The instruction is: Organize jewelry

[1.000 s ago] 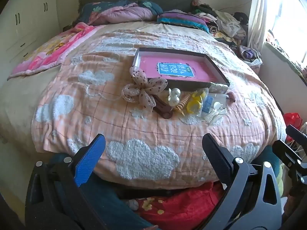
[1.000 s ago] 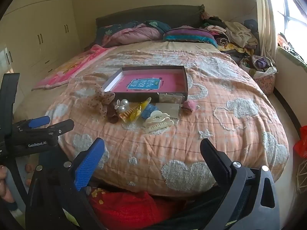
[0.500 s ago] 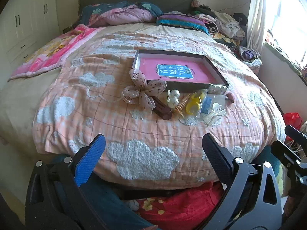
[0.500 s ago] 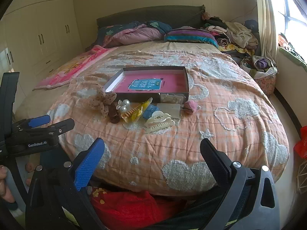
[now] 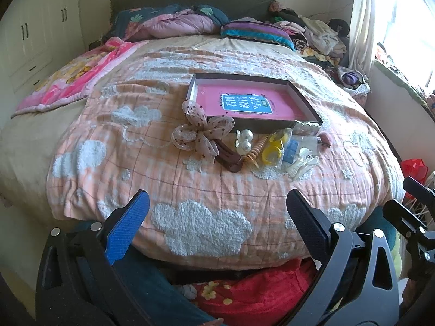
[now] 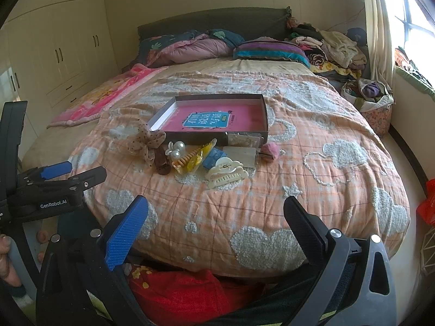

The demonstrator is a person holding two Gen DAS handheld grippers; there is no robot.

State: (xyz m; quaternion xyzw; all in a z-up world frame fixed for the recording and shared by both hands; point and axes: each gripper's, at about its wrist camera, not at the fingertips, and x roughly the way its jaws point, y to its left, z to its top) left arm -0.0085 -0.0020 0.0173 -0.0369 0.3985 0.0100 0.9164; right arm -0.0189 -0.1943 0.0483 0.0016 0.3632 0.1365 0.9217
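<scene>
A shallow dark box (image 5: 305, 102) (image 6: 263, 108) with a pink liner lies on the bed. Along its near side sits a row of hair accessories: a dotted fabric bow (image 5: 202, 130) (image 6: 145, 141), a brown clip (image 5: 229, 160), pearl clips (image 5: 244, 141) (image 6: 176, 148), yellow pieces (image 5: 272, 150) (image 6: 195, 160), a blue packet (image 5: 291, 150) and a white claw clip (image 5: 300, 163) (image 6: 227, 172). My left gripper (image 5: 217, 212) and right gripper (image 6: 216, 214) both hover open near the bed's foot edge, well short of the items, holding nothing.
The peach cloud-patterned quilt (image 5: 198, 190) covers the bed, with pillows and a clothes pile (image 6: 331, 46) at the head. A red cloth (image 6: 185, 290) lies below the foot edge. Wardrobes (image 6: 68, 49) stand left; a basket (image 6: 376, 108) stands right.
Both views show the bed a little farther off and slightly shifted; the grippers have drifted but stayed open. The items have not moved.
</scene>
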